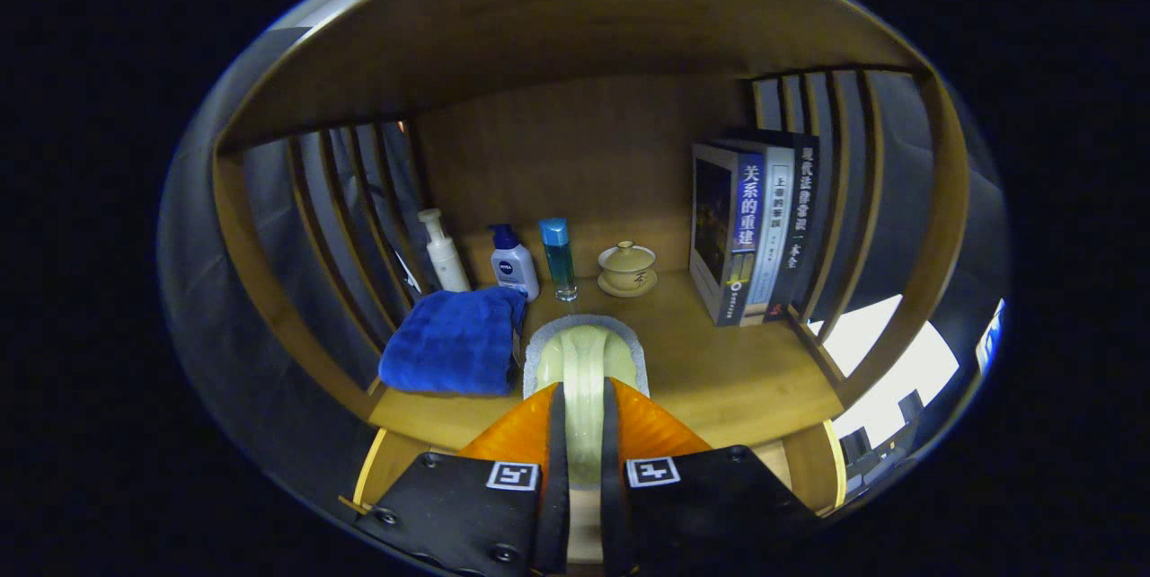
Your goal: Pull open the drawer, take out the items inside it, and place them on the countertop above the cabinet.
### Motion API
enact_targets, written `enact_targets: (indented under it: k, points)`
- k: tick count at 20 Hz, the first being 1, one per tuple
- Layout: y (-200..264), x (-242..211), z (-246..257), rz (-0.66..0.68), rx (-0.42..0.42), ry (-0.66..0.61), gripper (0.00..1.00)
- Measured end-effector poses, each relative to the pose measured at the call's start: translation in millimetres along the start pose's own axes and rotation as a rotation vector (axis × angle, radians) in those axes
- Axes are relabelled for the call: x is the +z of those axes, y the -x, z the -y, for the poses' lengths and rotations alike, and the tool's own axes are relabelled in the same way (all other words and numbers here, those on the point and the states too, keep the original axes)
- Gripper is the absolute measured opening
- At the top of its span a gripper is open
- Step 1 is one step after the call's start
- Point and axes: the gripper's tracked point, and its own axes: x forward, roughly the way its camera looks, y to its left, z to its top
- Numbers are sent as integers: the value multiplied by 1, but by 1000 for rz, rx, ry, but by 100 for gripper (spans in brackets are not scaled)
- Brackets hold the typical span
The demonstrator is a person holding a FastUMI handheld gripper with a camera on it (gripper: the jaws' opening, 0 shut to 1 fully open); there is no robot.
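The gripper (584, 415) is up at countertop level, and its two fingers are clamped on a pale green brush-like item (584, 361) with a grey fuzzy rim. Both fingers press against its narrow handle, one on each side, and the rounded head pokes out just ahead of the fingertips, low over the wooden countertop (719, 370).

Taking that held item as the landmark: immediately to its left lies a folded blue towel (454, 341), its near edge just beside the brush head, flat on the wood. Beyond the item, toward the back panel, stands a slim clear bottle with a blue cap (558, 258), upright. Left of that bottle is a white pump bottle with a blue top (513, 262), tucked just behind the towel, and farther left again a tall white pump dispenser (445, 252) close to the slatted side wall (346, 208).

Beyond the item and a little to its right sits a small tan lidded cup on a saucer (627, 270). Well to the right, a row of upright books (750, 226) leans against the opposite slatted side.

Beneath the fingers, the countertop's front edge shows, with lighter wood below it.
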Motion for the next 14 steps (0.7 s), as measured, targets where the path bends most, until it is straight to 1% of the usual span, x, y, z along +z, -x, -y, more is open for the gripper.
enact_targets:
  k: [2, 4, 5, 8, 9, 10, 11, 13, 14]
  points:
    - [-29, -5, 0, -36, -8, -32, 22]
    - [-55, -11, 11, -87, -43, -32, 22]
    - [-65, -16, 16, -119, -60, -34, 22]
    - [-93, -30, 19, -206, -65, -46, 22]
    - [-98, -35, 24, -225, -80, -39, 22]
    - [-104, -34, 27, -217, -85, -45, 22]
    - [-109, -34, 31, -211, -106, -41, 24]
    - [-114, -36, 30, -201, -117, -34, 28]
    - [-114, -34, 31, -190, -119, -22, 32]
